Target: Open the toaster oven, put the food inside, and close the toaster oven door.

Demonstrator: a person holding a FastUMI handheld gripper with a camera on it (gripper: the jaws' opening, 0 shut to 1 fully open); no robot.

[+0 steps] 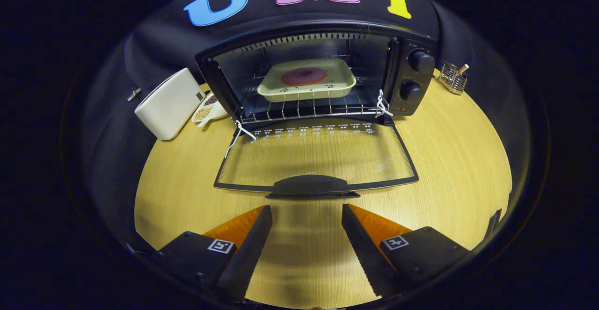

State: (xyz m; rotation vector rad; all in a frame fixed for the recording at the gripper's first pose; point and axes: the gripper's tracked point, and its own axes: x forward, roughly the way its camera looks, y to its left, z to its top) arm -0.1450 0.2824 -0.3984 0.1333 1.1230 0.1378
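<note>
On the wooden table (444, 160) ahead of me stands the toaster oven (318, 73), its glass door (316, 158) dropped flat onto the tabletop and pointing toward my gripper (306, 216). The door's dark handle (311, 188) lies just ahead of the fingertips, close to them but with a strip of bare wood between. I have the gripper spread wide, gripping nothing; the 2 fingers sit well apart with only tabletop showing between them.

Inside the oven I see the food: a pale tray (306, 83) resting on the wire rack (309, 106), with a round reddish piece (303, 76) lying in its middle. The tray sits fully within the cavity, behind the rack's front bar.

White cord (383, 105) is tied at the right hinge end of the door, and a similar cord (241, 132) trails from the left hinge end. On the oven's right panel I count 2 knobs (420, 60), 1 above the other.

To the left of the oven a white box-shaped appliance (169, 103) stands at the table's edge, with a small divided dish (208, 106) of grains wedged between it and the oven. Beyond the oven's right side sits a small wire holder (453, 79), well apart from everything else.
</note>
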